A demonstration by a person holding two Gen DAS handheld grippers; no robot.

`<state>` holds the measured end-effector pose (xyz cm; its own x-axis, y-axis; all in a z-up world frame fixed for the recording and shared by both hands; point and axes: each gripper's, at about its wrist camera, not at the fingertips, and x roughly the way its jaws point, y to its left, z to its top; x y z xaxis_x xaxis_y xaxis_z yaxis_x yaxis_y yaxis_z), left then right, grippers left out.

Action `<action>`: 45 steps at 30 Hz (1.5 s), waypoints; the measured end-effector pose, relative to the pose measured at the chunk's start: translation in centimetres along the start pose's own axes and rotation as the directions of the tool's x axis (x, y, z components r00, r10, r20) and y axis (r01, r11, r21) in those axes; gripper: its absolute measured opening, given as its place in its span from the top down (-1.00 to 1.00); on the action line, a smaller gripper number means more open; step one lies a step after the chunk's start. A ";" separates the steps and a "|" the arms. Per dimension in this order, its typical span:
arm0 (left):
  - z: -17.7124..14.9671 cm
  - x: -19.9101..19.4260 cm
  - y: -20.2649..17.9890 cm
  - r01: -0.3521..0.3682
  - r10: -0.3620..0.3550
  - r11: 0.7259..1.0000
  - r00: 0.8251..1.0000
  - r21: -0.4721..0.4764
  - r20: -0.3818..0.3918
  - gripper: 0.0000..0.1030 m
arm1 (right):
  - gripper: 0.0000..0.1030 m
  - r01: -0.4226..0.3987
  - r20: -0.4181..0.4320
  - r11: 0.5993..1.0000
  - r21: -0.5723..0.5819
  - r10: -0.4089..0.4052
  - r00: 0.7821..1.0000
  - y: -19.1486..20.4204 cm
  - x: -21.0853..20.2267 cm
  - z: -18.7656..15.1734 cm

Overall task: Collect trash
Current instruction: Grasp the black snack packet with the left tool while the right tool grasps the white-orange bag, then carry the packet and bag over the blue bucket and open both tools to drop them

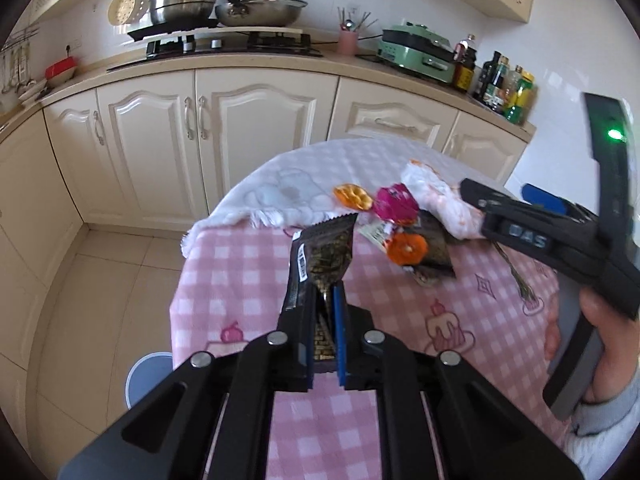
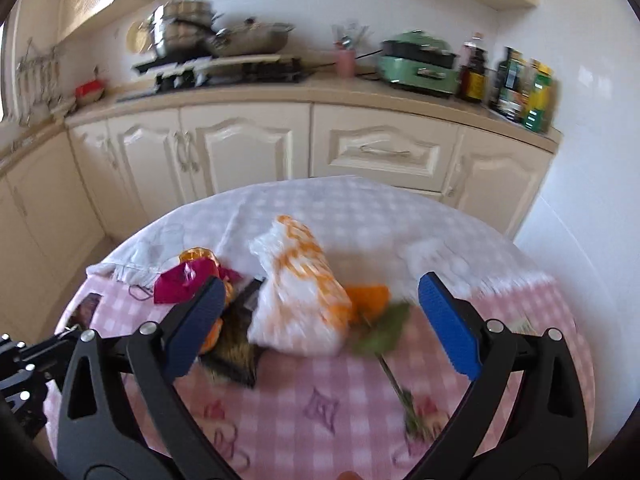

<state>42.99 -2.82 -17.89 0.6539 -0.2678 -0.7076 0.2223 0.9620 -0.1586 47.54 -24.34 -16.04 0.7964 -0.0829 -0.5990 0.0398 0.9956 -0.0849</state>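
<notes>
My left gripper (image 1: 325, 300) is shut on a dark snack wrapper (image 1: 326, 256) and holds it upright above the pink checked tablecloth (image 1: 248, 280). A trash pile lies on the table: a magenta wrapper (image 1: 394, 204), orange peel pieces (image 1: 406, 248), another dark wrapper (image 1: 436, 248), a white and orange crumpled bag (image 1: 436, 196) and a green stem (image 1: 516, 276). My right gripper (image 2: 320, 312) is open, its jaws wide on either side of the white and orange bag (image 2: 300, 300), just above it. The magenta wrapper (image 2: 184, 280), the leaf and stem (image 2: 384, 336) lie beside it.
A folded white cloth (image 1: 304, 184) covers the table's far part. Cream kitchen cabinets (image 1: 240, 128) stand behind, with a stove, pots (image 1: 184, 0), a green appliance (image 1: 416, 48) and bottles (image 1: 504, 84). A blue round bin (image 1: 150, 376) sits on the floor to the left of the table.
</notes>
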 end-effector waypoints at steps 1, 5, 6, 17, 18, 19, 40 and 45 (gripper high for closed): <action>0.2 0.2 0.2 -0.001 0.001 1.000 1.000 -0.009 -0.003 0.86 | -0.85 0.008 -0.027 1.000 -0.023 -0.008 1.000 0.2 1.2 0.3; 0.6 0.9 0.8 -0.006 0.005 1.000 1.000 -0.029 -0.004 0.86 | -0.40 0.023 -0.151 0.997 -0.072 -0.034 0.988 0.3 4.8 0.0; 0.7 1.0 0.9 -0.004 0.004 0.999 1.000 -0.035 -0.005 0.85 | -0.29 0.027 -0.149 0.997 -0.077 -0.038 0.988 0.2 4.9 -0.3; 0.5 0.6 1.1 0.060 -0.061 0.995 0.998 -0.082 -0.004 0.85 | 0.22 -0.053 -0.041 0.998 -0.036 0.051 0.998 -0.7 -0.1 -1.0; 0.4 0.3 1.1 0.067 -0.068 0.994 0.998 -0.084 0.000 0.85 | 0.22 -0.061 -0.026 0.998 -0.027 0.061 0.998 -0.8 -0.9 -0.8; 0.4 -0.2 1.1 0.074 -0.074 0.993 0.997 -0.087 0.005 0.85 | 0.22 -0.082 -0.008 0.997 -0.007 0.082 0.997 -1.1 -2.0 -0.7; -5.3 -11.0 14.7 -0.047 0.064 0.968 0.996 -0.247 0.061 0.85 | 0.21 -0.515 -0.054 0.856 -0.046 0.513 0.857 18.1 -11.1 -2.4; -8.4 -11.2 21.3 -0.124 0.131 0.928 0.991 -0.352 -0.006 0.85 | 0.21 -0.586 -0.139 0.805 -0.094 0.572 0.808 26.3 -10.1 -5.3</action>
<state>34.31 21.08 -19.15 0.6731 -0.1394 -0.7263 -0.1293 0.9448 -0.3011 37.33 2.43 -16.47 0.5824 0.4965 -0.6436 -0.4914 0.8458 0.2078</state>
